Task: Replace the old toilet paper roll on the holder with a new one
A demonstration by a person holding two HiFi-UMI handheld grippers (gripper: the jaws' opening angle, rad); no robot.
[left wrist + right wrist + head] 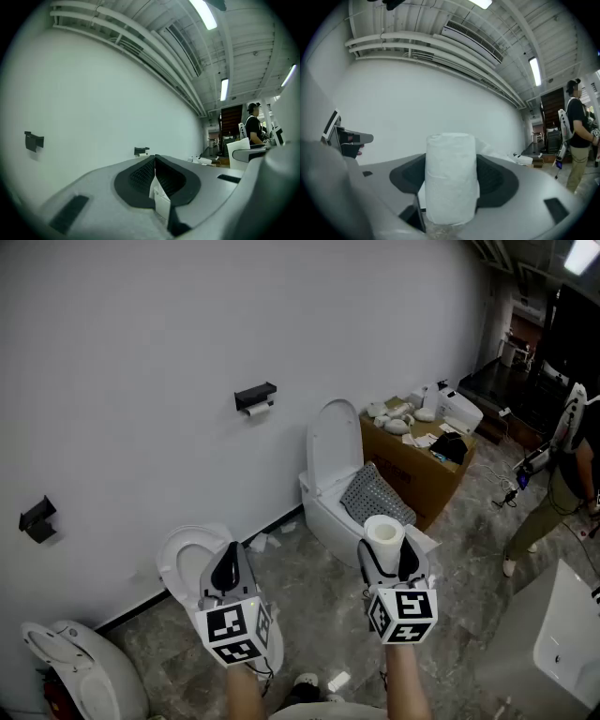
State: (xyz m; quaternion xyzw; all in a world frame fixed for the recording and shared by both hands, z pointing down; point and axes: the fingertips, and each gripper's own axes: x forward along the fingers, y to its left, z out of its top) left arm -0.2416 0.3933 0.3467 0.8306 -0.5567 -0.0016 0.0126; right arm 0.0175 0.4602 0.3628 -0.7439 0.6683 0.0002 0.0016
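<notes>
A black wall holder (255, 397) carries a small, nearly used-up white roll (259, 411); the left gripper view shows the holder (141, 151) far ahead. My right gripper (384, 557) is shut on a new white toilet paper roll (383, 532), which stands upright between the dark pads (497, 180). In the right gripper view the roll (451, 183) fills the middle, with that gripper (452, 164) closed around it. My left gripper (229, 570) is shut, its jaws meeting at the tip (154, 159). A small white scrap (161, 199) that I cannot identify sits low between them. Both grippers are well short of the wall.
A white toilet (337, 488) with its lid raised stands below and right of the holder. Another toilet (192, 563) and a third (70, 662) stand to the left. A cardboard box (417, 460) holds clutter. A second black bracket (37, 518) is on the wall. A person (562, 474) stands at right.
</notes>
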